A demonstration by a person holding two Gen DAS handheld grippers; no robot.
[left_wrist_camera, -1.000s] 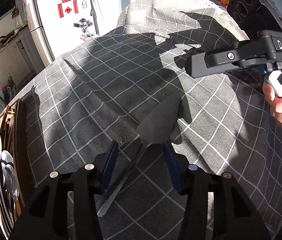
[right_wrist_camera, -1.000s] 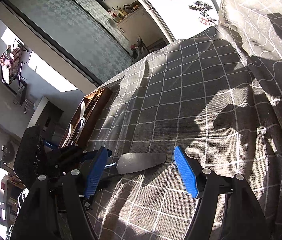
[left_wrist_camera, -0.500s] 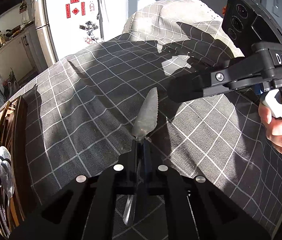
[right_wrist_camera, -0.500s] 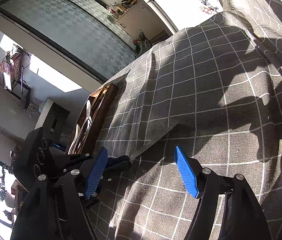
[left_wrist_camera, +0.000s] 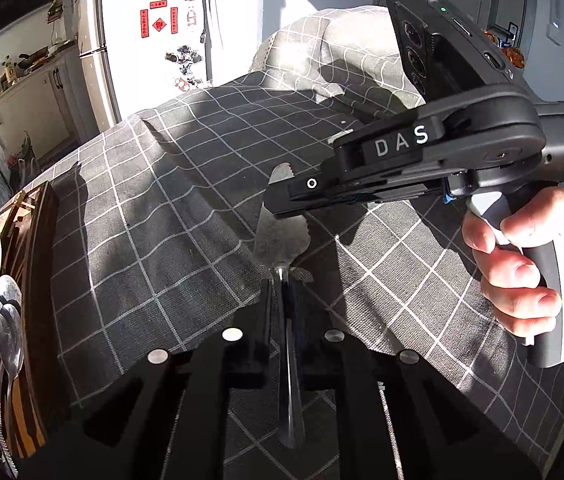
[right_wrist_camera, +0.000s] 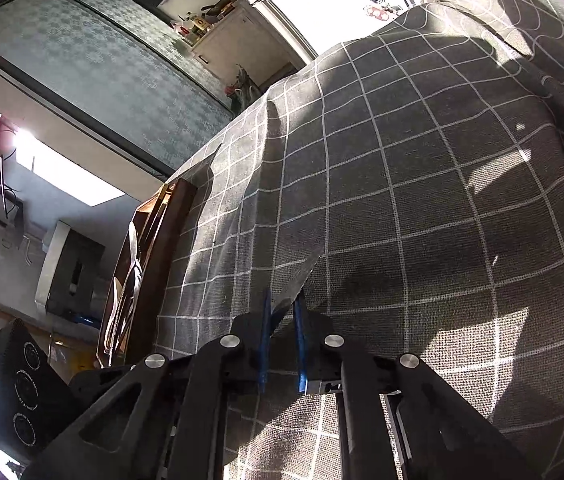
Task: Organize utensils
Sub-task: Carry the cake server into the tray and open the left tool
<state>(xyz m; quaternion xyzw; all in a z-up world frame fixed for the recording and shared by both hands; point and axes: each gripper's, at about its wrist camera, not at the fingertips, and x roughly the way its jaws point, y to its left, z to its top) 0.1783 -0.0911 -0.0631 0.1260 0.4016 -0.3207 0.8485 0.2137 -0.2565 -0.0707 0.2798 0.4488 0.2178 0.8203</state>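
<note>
A metal cake server (left_wrist_camera: 280,240) with a serrated blade is held up over the grey checked tablecloth (left_wrist_camera: 154,208). Its handle runs back between the fingers of my left gripper (left_wrist_camera: 280,284), whose jaws are opening and stand slightly apart from the handle. My right gripper (left_wrist_camera: 278,200) comes in from the right across the blade, with a hand (left_wrist_camera: 529,264) on its grip. In the right wrist view the blade (right_wrist_camera: 303,278) shows edge-on between the blue pads of my right gripper (right_wrist_camera: 282,308), which are closing and pinch it.
A dark wooden tray (left_wrist_camera: 40,240) holding several spoons (left_wrist_camera: 8,300) sits at the table's left edge; its wall (right_wrist_camera: 166,240) also shows in the right wrist view. A cloth-draped chair back (left_wrist_camera: 341,48) rises beyond the table. A white fridge (left_wrist_camera: 94,40) stands behind it.
The server lay on the cloth between my open left fingers; they shut on its handle and raised it. My right gripper moved in and closed on the blade. The left fingers have since parted a little.
</note>
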